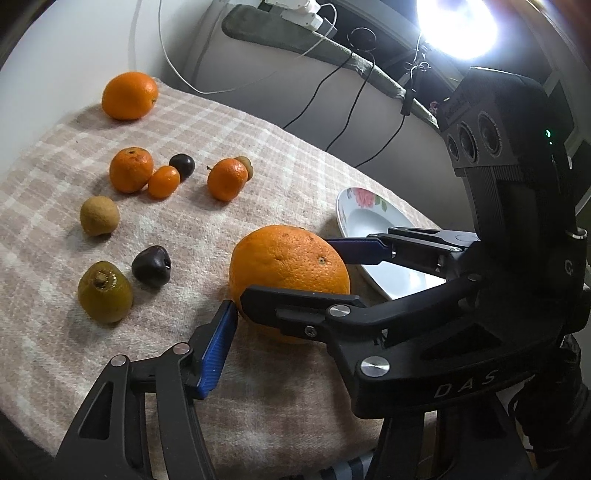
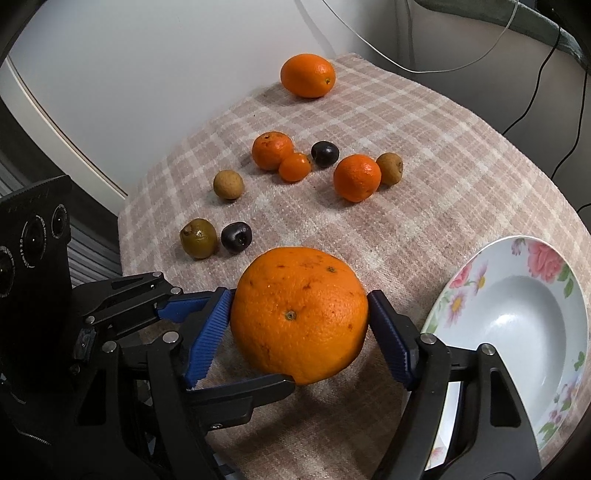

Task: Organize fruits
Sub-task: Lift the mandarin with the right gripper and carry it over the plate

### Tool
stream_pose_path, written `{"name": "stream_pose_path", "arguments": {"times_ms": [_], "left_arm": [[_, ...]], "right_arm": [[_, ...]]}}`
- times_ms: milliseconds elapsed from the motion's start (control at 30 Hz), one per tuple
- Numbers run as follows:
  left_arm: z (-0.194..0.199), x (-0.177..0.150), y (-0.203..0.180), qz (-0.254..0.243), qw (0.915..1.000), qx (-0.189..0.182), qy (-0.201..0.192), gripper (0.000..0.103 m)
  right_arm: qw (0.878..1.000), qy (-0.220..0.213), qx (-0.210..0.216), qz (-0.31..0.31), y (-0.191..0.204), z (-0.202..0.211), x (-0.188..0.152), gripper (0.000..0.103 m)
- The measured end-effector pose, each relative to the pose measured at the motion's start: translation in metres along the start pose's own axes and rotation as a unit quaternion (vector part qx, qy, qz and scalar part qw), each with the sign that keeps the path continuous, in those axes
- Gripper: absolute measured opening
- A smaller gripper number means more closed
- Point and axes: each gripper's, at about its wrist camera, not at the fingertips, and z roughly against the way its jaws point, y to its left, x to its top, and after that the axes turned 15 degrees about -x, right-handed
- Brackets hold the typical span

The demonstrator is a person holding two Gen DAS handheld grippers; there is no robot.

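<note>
The big orange [image 2: 300, 314] sits between the right gripper's [image 2: 300, 317] blue fingers [image 2: 207, 339], both pads pressing its sides to lift it toward the plate [image 2: 517, 332] just beside; left gripper [image 1: 291, 310] fingers open, one touching the orange, steadying it

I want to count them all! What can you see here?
big orange: 1, orange, between right jaws
far orange: 1, orange, cloth's far edge
small oranges: 3, orange, mid-cloth
dark fruits: 2, purple-black, on cloth
tan fruits: 2, brownish, mid-cloth
green fruit: 1, olive, beside a dark fruit
plate: 1, white, flowered, right
cloth: 1, beige checked, underneath
lamp: 1, bright white, behind
right gripper: 1, black-blue, jaws closed on big orange
left gripper: 1, black-blue, jaws open
</note>
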Motion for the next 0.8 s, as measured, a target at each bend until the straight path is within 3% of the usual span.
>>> {"name": "stream_pose_path", "arguments": {"times_ms": [433, 800], "left_arm": [[0.006, 0.006, -0.024, -0.034, 0.9993, 0.003, -0.014, 0.059], [-0.019, 0.013, -0.062, -0.077, 0.9967, -0.025, 0.006, 0.059]], "right_arm": [[0.999, -0.037, 0.0, -0.019, -0.008, 0.029, -0.006, 0.077], [0.996, -0.06, -0.03, -0.055, -0.042, 0.059, -0.028, 0.077]]}}
